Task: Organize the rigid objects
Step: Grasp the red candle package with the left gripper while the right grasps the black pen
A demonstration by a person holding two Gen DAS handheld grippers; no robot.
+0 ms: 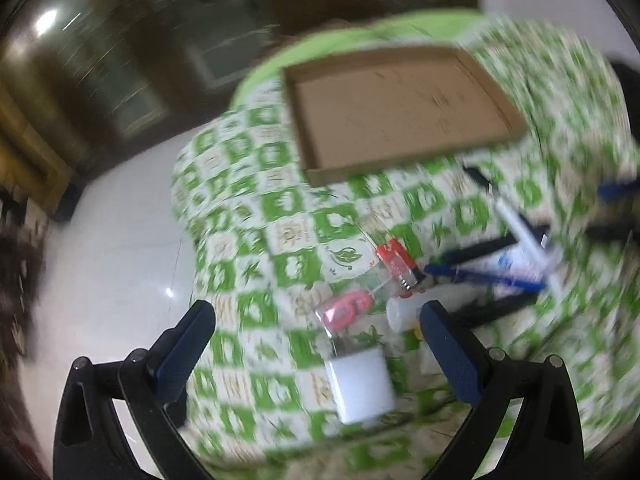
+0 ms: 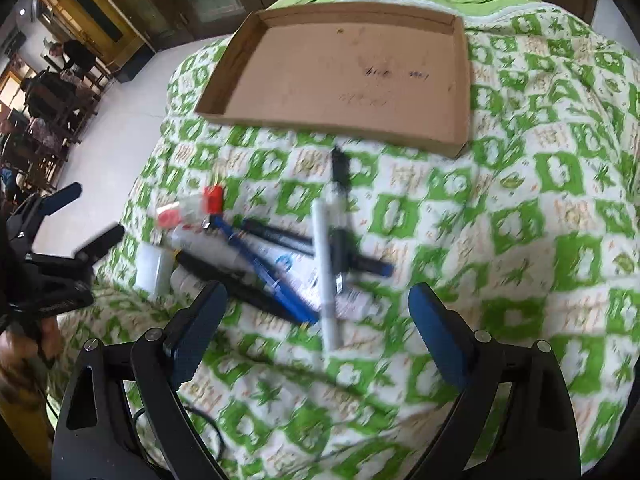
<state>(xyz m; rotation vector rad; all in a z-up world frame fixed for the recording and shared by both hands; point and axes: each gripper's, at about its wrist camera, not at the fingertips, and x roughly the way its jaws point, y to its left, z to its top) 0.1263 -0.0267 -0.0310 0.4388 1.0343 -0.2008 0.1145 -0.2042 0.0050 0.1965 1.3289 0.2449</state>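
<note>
An empty shallow cardboard tray [image 2: 344, 68] [image 1: 396, 108] lies at the far side of a green-and-white patterned cloth. Nearer lies a heap of small items: a white pen [image 2: 326, 276], blue pens [image 2: 264, 268], black pens [image 2: 340, 208], a red item in clear wrap [image 2: 212, 199] [image 1: 396, 258], a pink packet [image 1: 347, 309] and a white block [image 1: 362, 384] [image 2: 151, 266]. My right gripper [image 2: 316, 318] hangs open above the pens, the white pen's tip between its fingers, untouched. My left gripper [image 1: 318, 338] [image 2: 80, 216] is open over the pink packet and white block.
The cloth [image 2: 520, 220] covers a soft rounded surface that falls away at the left to a pale floor [image 1: 112, 248]. Dark wooden furniture [image 2: 44, 120] and a person stand far back at the left. A black cable [image 2: 208, 428] lies near the front edge.
</note>
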